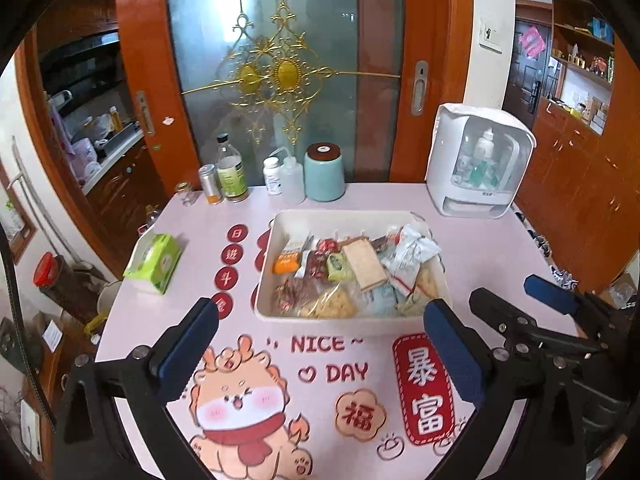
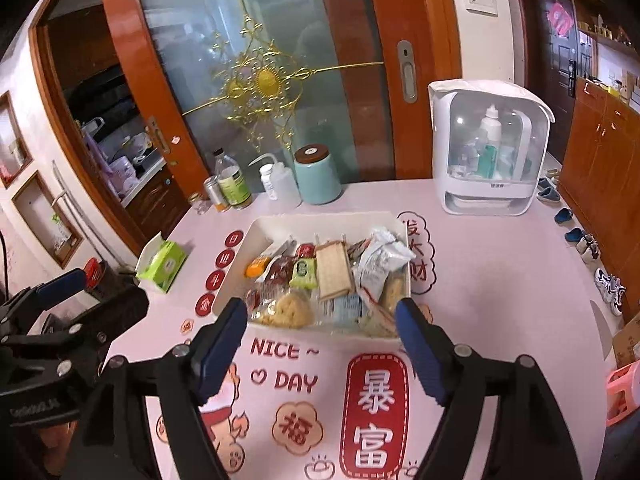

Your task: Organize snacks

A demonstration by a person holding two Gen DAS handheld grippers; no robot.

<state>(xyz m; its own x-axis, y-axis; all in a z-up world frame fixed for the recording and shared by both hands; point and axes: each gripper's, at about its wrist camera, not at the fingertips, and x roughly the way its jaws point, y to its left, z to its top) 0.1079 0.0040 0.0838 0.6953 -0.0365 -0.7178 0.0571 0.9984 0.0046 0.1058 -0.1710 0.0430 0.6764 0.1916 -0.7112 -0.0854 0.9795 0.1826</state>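
A white tray (image 1: 280, 224) sits mid-table, full of wrapped snacks: an orange packet (image 1: 289, 258), a green packet (image 1: 340, 267), a long cracker pack (image 1: 365, 266), white pouches (image 1: 412, 254) and clear bags of puffed pieces (image 1: 332, 303). The tray also shows in the right wrist view (image 2: 260, 228). My left gripper (image 1: 320, 344) is open and empty, just short of the tray's near edge. My right gripper (image 2: 320, 336) is open and empty over the tray's near edge. It also shows at the right of the left wrist view (image 1: 520, 304).
A green tissue pack (image 1: 154, 258) lies left of the tray. Bottles (image 1: 230, 172), a teal canister (image 1: 324, 172) and a white cabinet box (image 1: 480, 164) stand along the back edge. A glass sliding door is behind the table. Shoes (image 2: 608, 284) lie on the floor, right.
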